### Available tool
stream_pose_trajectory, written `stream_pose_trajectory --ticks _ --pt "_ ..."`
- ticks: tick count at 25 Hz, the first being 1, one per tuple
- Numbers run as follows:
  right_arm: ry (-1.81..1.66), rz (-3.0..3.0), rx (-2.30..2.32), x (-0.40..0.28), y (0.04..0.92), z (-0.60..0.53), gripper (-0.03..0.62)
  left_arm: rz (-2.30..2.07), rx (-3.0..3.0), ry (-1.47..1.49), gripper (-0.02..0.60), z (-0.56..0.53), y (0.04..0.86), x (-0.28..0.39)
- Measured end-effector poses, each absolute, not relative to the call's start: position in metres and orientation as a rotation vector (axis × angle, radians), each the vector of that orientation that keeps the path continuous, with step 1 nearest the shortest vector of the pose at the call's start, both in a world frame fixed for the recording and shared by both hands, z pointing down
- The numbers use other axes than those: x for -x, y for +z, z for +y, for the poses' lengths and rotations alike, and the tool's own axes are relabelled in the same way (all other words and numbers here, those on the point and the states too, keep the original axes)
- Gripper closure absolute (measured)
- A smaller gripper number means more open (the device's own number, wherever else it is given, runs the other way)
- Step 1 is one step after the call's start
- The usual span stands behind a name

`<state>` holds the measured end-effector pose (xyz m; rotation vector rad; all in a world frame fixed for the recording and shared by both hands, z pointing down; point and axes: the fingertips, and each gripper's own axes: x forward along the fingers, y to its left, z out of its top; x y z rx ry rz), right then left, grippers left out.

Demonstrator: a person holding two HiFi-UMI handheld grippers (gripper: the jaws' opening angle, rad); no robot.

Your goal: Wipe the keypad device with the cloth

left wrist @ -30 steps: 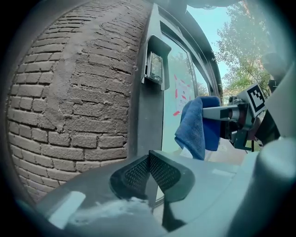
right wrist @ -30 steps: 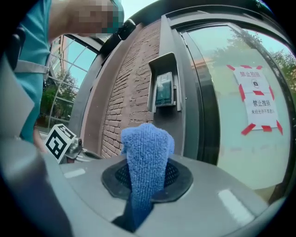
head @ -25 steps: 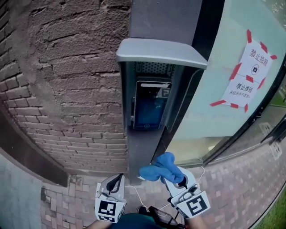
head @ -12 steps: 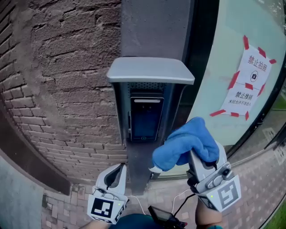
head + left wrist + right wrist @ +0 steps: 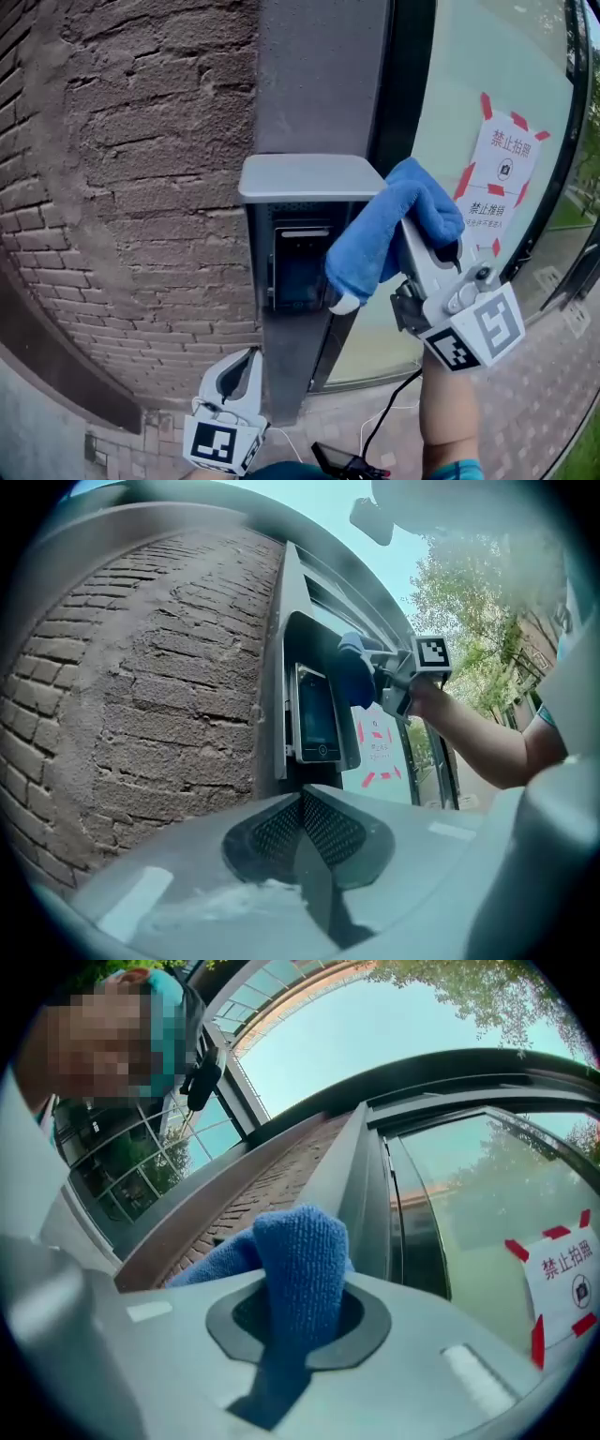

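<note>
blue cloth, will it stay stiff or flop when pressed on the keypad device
Probably floppy: the blue cloth drapes in soft folds over the right claw, which is shut on it. Its fuzzy pile should grip rather than slide. Pressed on the keypad device, it would likely squash flat.

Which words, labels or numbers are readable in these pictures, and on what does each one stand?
"禁止拍照": top heading of the paper notice taped to the glass pane.
"禁止推销": second heading of that notice, as far as it reads.
Small line under the second heading: too small to read.
Keypad device: no readable text.
</note>
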<state>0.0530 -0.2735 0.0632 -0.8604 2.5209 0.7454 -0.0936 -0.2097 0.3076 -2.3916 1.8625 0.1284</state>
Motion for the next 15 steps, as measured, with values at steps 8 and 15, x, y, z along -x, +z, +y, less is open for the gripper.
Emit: stream_pose_trajectory --ticks 8,15 --pt "0.588 2.706 0.923 -0.042 0.147 -0.300 0.553 1.864 2.496 0.063 0.588 -0.202 0.342 0.089" --pt "0.486 2.842 0.997 -0.040 0.222 -0.303 0.553 1.863 2.508 -0.007 0.588 -0.212 0.348 0.083"
